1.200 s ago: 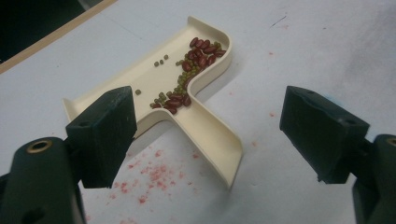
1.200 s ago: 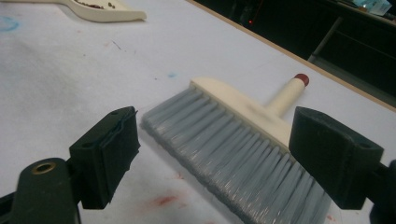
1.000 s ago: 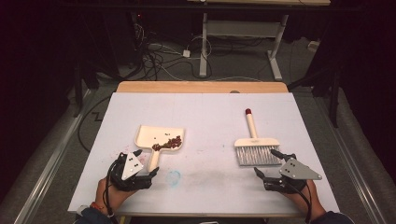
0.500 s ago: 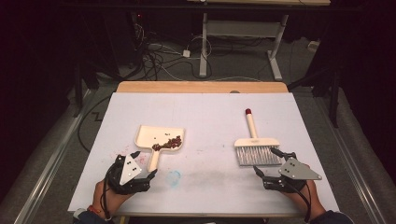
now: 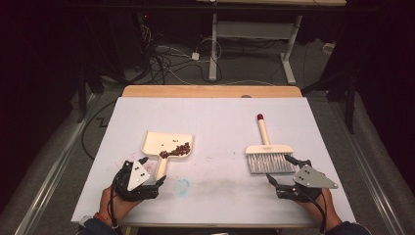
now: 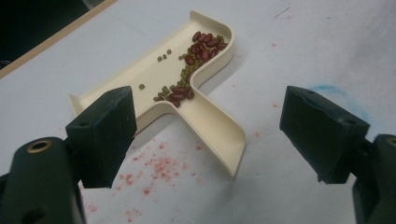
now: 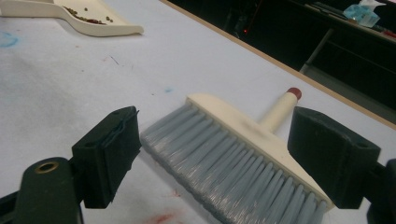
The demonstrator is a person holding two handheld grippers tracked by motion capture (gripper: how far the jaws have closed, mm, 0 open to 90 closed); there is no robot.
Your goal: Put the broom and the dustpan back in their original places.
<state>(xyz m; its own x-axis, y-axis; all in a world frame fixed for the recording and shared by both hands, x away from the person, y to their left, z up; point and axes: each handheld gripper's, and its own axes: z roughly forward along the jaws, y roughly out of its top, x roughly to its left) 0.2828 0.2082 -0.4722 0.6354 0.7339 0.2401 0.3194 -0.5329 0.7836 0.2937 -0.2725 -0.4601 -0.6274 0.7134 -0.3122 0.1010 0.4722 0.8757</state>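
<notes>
A: What could go wrong for us from here?

B: The dustpan point(image 5: 169, 147) sits flat on the white table point(image 5: 220, 117) with kidney beans and mung beans point(image 6: 194, 60) heaped at its back corner and down toward the handle. If we take the handle off-centre or tip it as we lift, we judge the beans would roll out of the open front or down the handle channel. The dustpan is light, so a nudge from one jaw could also skid it.

A: And on the other side?

B: The hand brush point(image 5: 268, 152) lies flat, bristles toward us, red-tipped handle pointing away. Closing on the soft bristles rather than the head would give us a poor hold, and the brush could twist.

A: How do our tongs stand?

B: The left gripper point(image 6: 205, 140) is spread wide, jaws either side of the dustpan handle's end, touching nothing. The right gripper point(image 7: 212, 161) is just as wide, its jaws flanking the bristles and holding nothing; we can't tell whether the left jaw brushes the bristle tips.
</notes>
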